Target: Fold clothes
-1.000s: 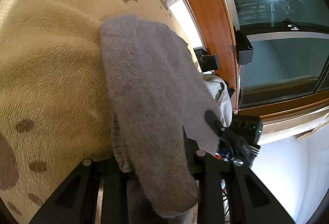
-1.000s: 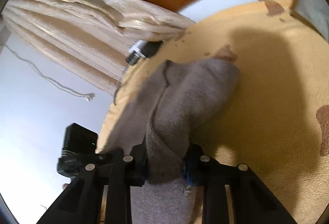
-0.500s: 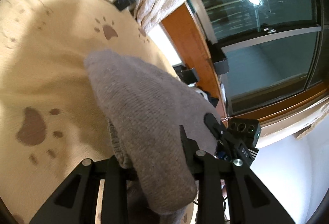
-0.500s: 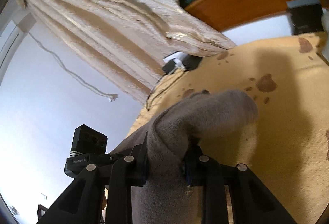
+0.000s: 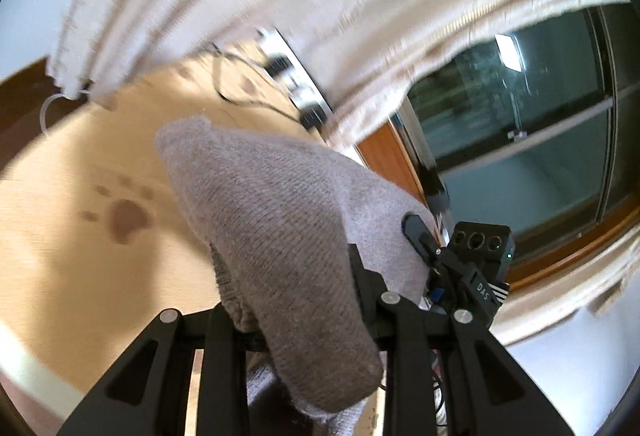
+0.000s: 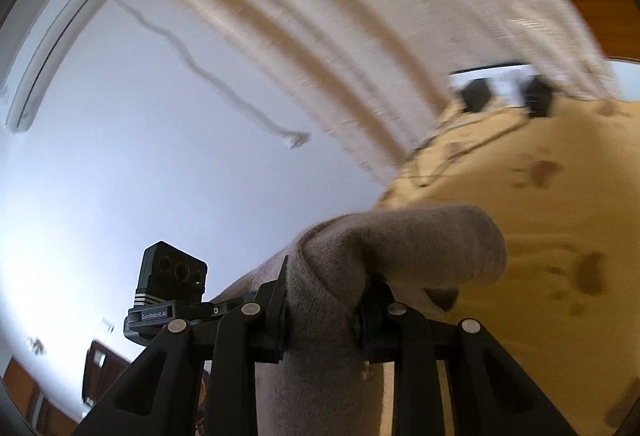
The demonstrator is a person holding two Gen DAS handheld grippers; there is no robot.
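Observation:
A grey knitted garment (image 5: 288, 236) is lifted off the tan paw-print blanket (image 5: 80, 236). My left gripper (image 5: 296, 320) is shut on one bunched edge of it, and the cloth drapes over and hides the fingertips. In the right wrist view the same grey garment (image 6: 400, 248) folds forward over my right gripper (image 6: 324, 316), which is shut on it. The other gripper's black camera block (image 6: 172, 276) shows at the left there, and the right gripper's block (image 5: 480, 252) shows to the right in the left wrist view.
A cream curtain (image 5: 320, 16) hangs across the back above the blanket. A power strip with plugs and a thin cable (image 6: 504, 88) lies at the blanket's far edge. A dark window with a wooden frame (image 5: 540, 136) is to the right. A pale wall (image 6: 120, 156) stands left.
Both grippers have risen and tilted up with the garment, so the blanket has dropped lower in view and the curtain and wall fill the top. Both grips are unchanged.

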